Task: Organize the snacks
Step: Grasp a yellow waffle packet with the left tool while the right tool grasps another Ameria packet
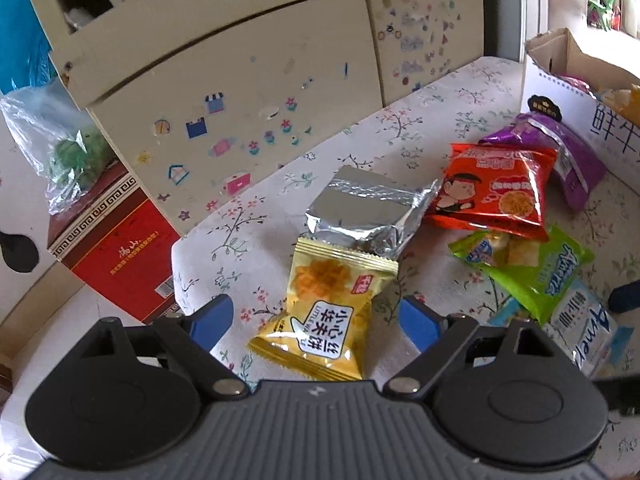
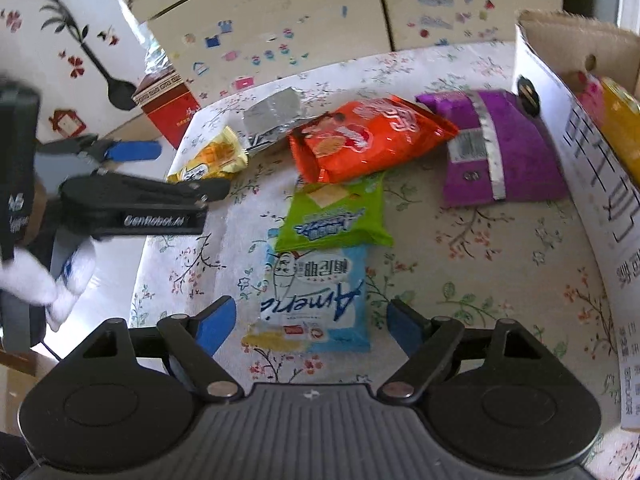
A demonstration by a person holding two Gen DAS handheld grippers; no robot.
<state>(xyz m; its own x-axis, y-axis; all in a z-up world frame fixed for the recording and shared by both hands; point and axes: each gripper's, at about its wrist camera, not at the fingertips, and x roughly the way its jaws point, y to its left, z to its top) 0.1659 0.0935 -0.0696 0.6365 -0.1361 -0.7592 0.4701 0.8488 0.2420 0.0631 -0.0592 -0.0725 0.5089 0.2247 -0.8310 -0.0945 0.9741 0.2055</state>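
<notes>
Both tools are over the flower-patterned desk (image 2: 460, 264) and both stand wide open with nothing gripped. The left tool (image 1: 316, 322) hangs above a yellow packet (image 1: 328, 312), which lies flat between its blue fingers (image 1: 212, 320) without either pad pressing on it; just behind that packet sits a silver foil packet (image 1: 364, 216), the two touching at the edge. The right tool (image 2: 308, 326) hovers over a light blue packet (image 2: 316, 300), again framed by the fingers but not pinched. Above the blue one a green packet (image 2: 334, 216) overlaps its top edge, and an orange packet (image 2: 364, 140) overlaps the green one in turn. A purple packet (image 2: 496, 148) lies to the right, up against the wall of a white cardboard box (image 2: 592, 184) that already has something yellow and pink inside. From the right wrist view the left tool shows at the desk's left edge, held by a white-gloved hand (image 2: 60, 280). A red box (image 1: 116, 248) stands beside the desk.
</notes>
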